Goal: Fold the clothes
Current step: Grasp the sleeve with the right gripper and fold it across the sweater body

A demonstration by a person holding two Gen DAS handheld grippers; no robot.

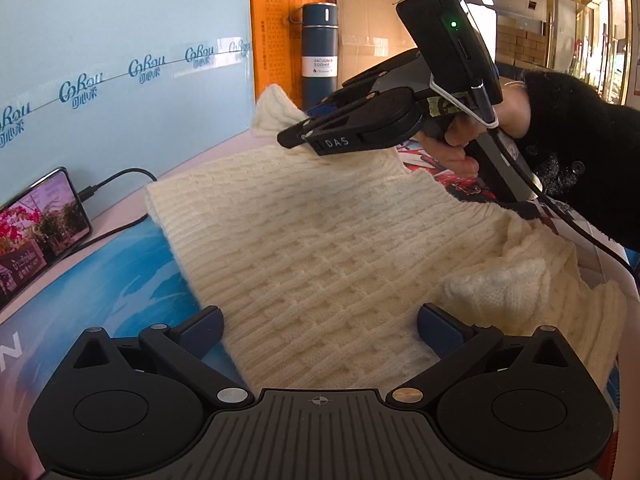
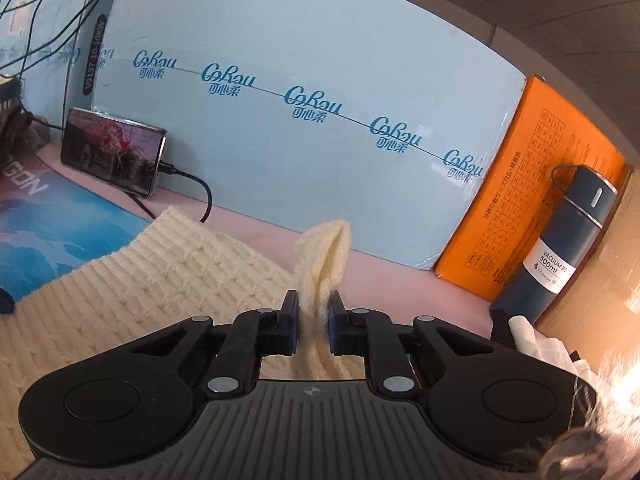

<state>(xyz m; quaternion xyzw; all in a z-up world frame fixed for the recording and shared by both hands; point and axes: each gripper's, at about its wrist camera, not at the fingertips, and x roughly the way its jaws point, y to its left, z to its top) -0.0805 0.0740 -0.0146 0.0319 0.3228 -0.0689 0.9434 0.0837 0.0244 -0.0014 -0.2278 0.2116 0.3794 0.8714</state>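
A cream cable-knit sweater (image 1: 320,248) lies spread on the table. My left gripper (image 1: 320,330) is open, its blue pads (image 1: 440,332) hovering over the sweater's near part, holding nothing. My right gripper (image 2: 313,320) is shut on a sleeve end (image 2: 324,256) of the sweater and lifts it above the body (image 2: 140,280). In the left wrist view the right gripper (image 1: 296,132) is at the sweater's far edge with the sleeve cuff (image 1: 274,114) sticking up past its fingers.
A phone (image 1: 36,232) on a cable leans against a light blue box (image 1: 120,80) at the left. A dark blue flask (image 1: 319,52) and an orange box (image 2: 532,184) stand at the back. A blue mat (image 1: 120,280) lies under the sweater.
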